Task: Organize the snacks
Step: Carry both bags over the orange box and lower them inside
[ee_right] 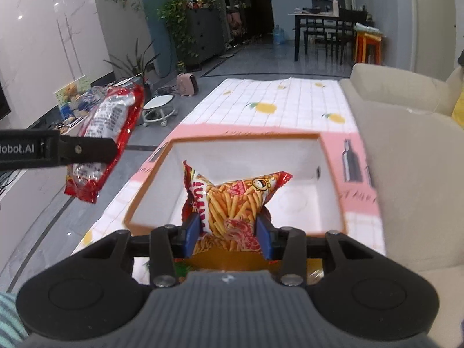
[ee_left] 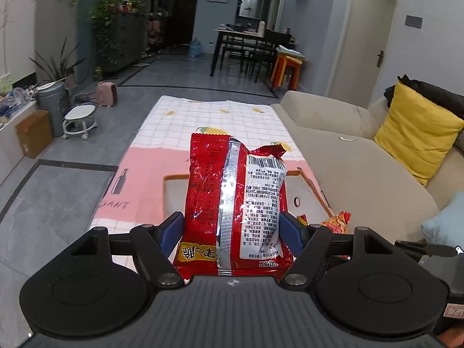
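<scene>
My left gripper (ee_left: 232, 229) is shut on a red snack bag (ee_left: 235, 200) with a silver seam and a white label panel, held up in the air; the same red bag (ee_right: 107, 136) shows at the left of the right wrist view. My right gripper (ee_right: 229, 232) is shut on a bag of fries-style snack sticks (ee_right: 232, 203), held over the open box (ee_right: 243, 140), which has an orange rim and white inside walls. That box (ee_left: 174, 178) lies partly hidden behind the red bag in the left wrist view. The stick bag's corner (ee_left: 339, 220) peeks in at the right.
The box stands on a low table with a pink and white checked lemon-print cloth (ee_right: 290, 101). A beige sofa (ee_left: 348, 156) with a yellow cushion (ee_left: 417, 133) runs along the right. Left of the table are grey floor, a small white wheeled stool (ee_left: 79, 119) and plants.
</scene>
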Demonstrator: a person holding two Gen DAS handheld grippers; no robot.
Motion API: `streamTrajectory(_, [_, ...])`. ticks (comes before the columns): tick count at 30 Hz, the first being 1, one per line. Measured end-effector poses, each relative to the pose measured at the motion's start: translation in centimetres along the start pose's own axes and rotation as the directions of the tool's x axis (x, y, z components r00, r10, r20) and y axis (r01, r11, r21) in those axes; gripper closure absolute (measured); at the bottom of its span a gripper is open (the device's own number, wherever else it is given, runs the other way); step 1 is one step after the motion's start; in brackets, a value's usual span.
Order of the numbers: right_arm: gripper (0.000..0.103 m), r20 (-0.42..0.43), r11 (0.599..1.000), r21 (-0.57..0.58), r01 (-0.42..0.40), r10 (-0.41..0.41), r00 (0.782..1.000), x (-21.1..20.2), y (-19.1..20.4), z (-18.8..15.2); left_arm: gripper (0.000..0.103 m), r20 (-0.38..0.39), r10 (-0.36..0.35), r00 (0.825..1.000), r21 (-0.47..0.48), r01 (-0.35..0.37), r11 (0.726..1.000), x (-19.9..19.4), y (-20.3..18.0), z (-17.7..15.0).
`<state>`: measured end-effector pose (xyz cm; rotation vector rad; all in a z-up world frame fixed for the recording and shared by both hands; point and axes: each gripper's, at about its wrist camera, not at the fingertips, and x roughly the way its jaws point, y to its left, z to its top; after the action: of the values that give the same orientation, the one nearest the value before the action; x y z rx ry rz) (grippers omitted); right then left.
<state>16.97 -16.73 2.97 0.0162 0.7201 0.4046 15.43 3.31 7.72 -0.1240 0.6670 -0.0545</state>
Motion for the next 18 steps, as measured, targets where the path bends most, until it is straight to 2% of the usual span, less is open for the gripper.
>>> streamTrajectory(3, [0.063,0.004,1.0,-0.004,0.018,-0.018,1.0,0.7,-1.0,1.2,0.021,-0.017,0.005,1.0,0.024,-0.005,1.0,1.7,-0.5,0.7])
streamTrajectory(8, [0.063,-0.034,1.0,0.002,-0.002,0.002,0.999,3.5,-2.0,2.9,0.021,-0.081,0.035,0.996,0.057,-0.031,0.998,3.8,-0.9,0.8])
streamTrajectory(13, [0.063,-0.113,0.999,-0.037,-0.023,0.019,0.993,7.5,-2.5,4.2,0.021,-0.202,0.045,0.978,0.092,-0.027,0.995,7.7,-0.3,0.3])
streamTrajectory(18, [0.063,-0.21,0.998,-0.05,-0.044,0.032,0.977,11.4,-2.9,4.4,0.021,-0.28,0.067,0.958,0.139,-0.029,0.99,10.1,-0.2,-0.8])
